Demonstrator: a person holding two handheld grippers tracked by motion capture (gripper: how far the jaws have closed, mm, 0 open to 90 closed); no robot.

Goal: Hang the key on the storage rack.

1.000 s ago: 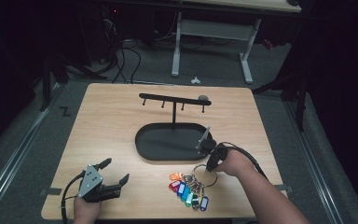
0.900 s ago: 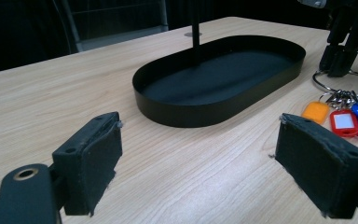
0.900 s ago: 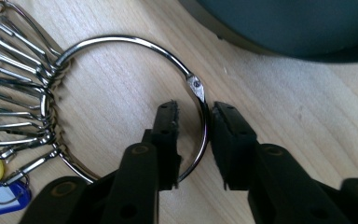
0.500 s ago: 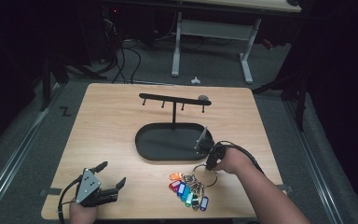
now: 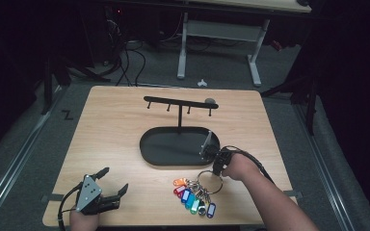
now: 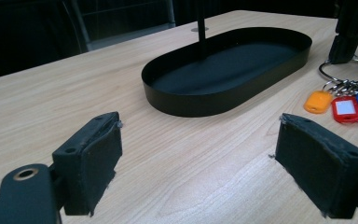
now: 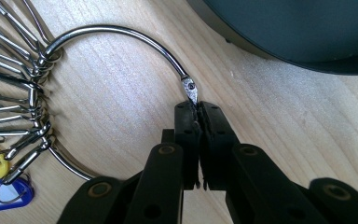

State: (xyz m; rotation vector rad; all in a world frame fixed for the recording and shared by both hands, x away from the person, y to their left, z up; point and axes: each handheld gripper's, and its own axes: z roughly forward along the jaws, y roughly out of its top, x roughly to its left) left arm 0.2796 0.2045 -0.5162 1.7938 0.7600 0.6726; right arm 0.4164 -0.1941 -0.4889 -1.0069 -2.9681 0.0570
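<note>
A: So, where did the ring (image 7: 121, 42) sit at this frame?

B: Flat on the table (image 5: 115, 120), just off the tray's (image 5: 149, 144) rim at about 5 o'clock in the high view. The coloured tags (image 5: 192, 197) fanned out from the ring toward 7 o'clock.

A: Right gripper (image 7: 198, 109)?

B: Jaws were pressed together on the ring, pinching it just below its hinge (image 7: 189, 88). In the right gripper view the wire ran straight into the seam between the pads. The grip looked thin, at the pad tips only.

A: Left gripper (image 6: 198, 154)?

B: Jaws were spread wide, nothing between them. It sat low near the table's front edge, at about 8 o'clock from the tray, well apart from the ring.

A: Risks, as judged?

B: First, slip. The wire is round and smooth, and the hold was at the very tips, so a quick lift could let the ring twist out. Second, the tags hang all on one side, so the load would swing and turn the ring in the jaws. Third, the hinge lay right at the pinch, and squeezing there might spring the ring open and shed tags. Fourth, the tray rim was close, so a low carry toward the rack (image 5: 178, 102) could catch a tag on it.
</note>
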